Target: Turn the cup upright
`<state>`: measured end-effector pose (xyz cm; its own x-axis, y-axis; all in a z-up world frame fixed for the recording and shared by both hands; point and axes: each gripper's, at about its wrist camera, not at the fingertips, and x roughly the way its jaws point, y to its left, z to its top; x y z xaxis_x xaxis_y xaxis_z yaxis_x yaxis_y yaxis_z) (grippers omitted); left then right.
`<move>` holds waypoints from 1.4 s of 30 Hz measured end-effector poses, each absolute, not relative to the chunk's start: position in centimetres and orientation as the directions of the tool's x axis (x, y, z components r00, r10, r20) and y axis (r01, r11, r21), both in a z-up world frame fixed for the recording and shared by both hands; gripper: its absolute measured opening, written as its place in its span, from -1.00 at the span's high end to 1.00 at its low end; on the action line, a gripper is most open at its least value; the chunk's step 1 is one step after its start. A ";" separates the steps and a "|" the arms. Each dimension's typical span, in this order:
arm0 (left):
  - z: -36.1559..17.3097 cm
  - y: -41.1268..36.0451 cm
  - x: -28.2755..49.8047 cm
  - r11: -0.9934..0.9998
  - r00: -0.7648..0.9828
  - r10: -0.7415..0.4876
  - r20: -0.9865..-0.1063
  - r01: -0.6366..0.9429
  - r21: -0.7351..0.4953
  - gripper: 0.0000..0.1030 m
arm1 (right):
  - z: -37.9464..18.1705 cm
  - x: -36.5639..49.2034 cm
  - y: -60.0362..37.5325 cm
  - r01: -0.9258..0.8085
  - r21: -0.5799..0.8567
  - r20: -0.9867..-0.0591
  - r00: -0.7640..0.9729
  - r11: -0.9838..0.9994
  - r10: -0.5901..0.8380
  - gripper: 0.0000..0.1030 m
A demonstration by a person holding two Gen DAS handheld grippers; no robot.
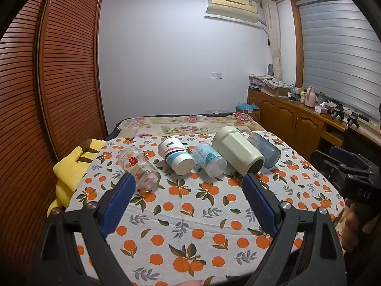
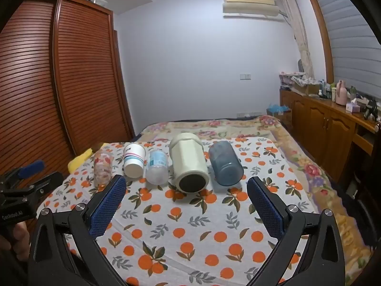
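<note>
Several cups lie on their sides in a row on an orange-print cloth (image 1: 190, 214): a printed glass (image 1: 140, 168) (image 2: 102, 166), a white paper cup (image 1: 175, 158) (image 2: 134, 163), a clear plastic cup with blue print (image 1: 209, 162) (image 2: 157, 168), a cream faceted mug (image 1: 238, 153) (image 2: 189, 164) and a blue translucent cup (image 1: 265, 150) (image 2: 225, 164). My left gripper (image 1: 188, 181) is open and empty, just in front of the row. My right gripper (image 2: 187, 183) is open and empty, in front of the cream mug.
The cloth (image 2: 190, 226) covers a bed with a floral blanket (image 1: 190, 121). A yellow plush (image 1: 71, 166) lies at the bed's left edge. A louvred wooden wardrobe (image 1: 59, 71) stands left; a wooden cabinet (image 1: 297, 116) with clutter stands right.
</note>
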<state>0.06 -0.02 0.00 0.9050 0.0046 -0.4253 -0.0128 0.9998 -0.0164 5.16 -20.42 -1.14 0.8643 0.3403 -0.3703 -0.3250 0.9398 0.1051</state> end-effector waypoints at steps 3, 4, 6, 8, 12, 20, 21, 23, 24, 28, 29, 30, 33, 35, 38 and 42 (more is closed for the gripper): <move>0.0 0.0 0.0 1.000 0.908 0.005 -0.420 -0.012 -0.016 -0.79 | -1.1 5.2 -20.5 -0.325 0.106 -0.371 0.864 0.940 0.341 -0.99; 0.0 0.0 0.0 1.000 0.908 0.006 -0.419 -0.013 -0.015 -0.79 | -1.2 5.2 -20.5 -0.325 0.106 -0.371 0.864 0.940 0.340 -0.99; 0.0 0.0 0.0 1.000 0.909 0.006 -0.418 -0.014 -0.017 -0.78 | -1.2 5.2 -20.6 -0.325 0.105 -0.371 0.864 0.940 0.340 -0.99; 0.0 0.0 0.1 1.000 0.909 0.006 -0.417 -0.016 -0.019 -0.79 | -1.2 5.2 -20.4 -0.324 0.102 -0.372 0.865 0.941 0.338 -0.99; -0.1 -0.1 0.2 1.000 0.909 0.005 -0.417 -0.014 -0.020 -0.79 | -1.1 5.1 -20.5 -0.324 0.100 -0.370 0.865 0.941 0.337 -0.99; 0.3 -0.2 -0.4 1.000 0.912 0.002 -0.411 -0.014 -0.024 -0.79 | -1.3 5.1 -20.5 -0.325 0.098 -0.373 0.864 0.941 0.337 -0.99; 0.3 -0.2 -0.4 1.000 0.912 0.003 -0.411 -0.014 -0.023 -0.78 | -1.3 5.1 -20.5 -0.324 0.097 -0.373 0.865 0.941 0.337 -0.99; 0.3 -0.2 -0.4 1.000 0.912 0.003 -0.410 -0.013 -0.023 -0.79 | -1.3 5.1 -20.5 -0.323 0.098 -0.375 0.864 0.941 0.335 -0.99; 0.4 0.0 -0.5 1.000 0.912 0.002 -0.411 -0.014 -0.025 -0.79 | -1.3 5.1 -20.5 -0.322 0.098 -0.375 0.865 0.942 0.335 -0.99; 0.4 0.1 -0.6 1.000 0.912 0.001 -0.410 -0.013 -0.027 -0.79 | -1.2 5.2 -20.5 -0.323 0.098 -0.376 0.864 0.941 0.336 -0.99; 0.4 0.1 -0.6 1.000 0.913 0.001 -0.409 -0.013 -0.027 -0.79 | -1.1 5.2 -20.5 -0.324 0.099 -0.376 0.863 0.941 0.336 -0.99; 0.4 0.1 -0.5 1.000 0.912 0.001 -0.409 -0.013 -0.027 -0.79 | -1.0 5.3 -20.6 -0.324 0.099 -0.376 0.863 0.941 0.337 -0.99; 0.5 0.2 -0.6 1.000 0.913 0.001 -0.408 -0.014 -0.027 -0.79 | -1.6 5.0 -20.4 -0.324 0.100 -0.377 0.863 0.941 0.337 -0.99; 0.5 0.2 -0.6 1.000 0.912 0.002 -0.409 -0.014 -0.027 -0.79 | -1.5 5.0 -20.4 -0.324 0.098 -0.376 0.864 0.941 0.336 -0.99; 0.6 0.2 -0.6 1.000 0.913 0.001 -0.408 -0.013 -0.027 -0.79 | -1.5 5.1 -20.4 -0.324 0.097 -0.375 0.864 0.941 0.336 -0.99; 0.7 0.2 -0.7 1.000 0.913 0.001 -0.408 -0.013 -0.026 -0.79 | -1.3 5.0 -20.6 -0.323 0.097 -0.374 0.865 0.941 0.336 -0.99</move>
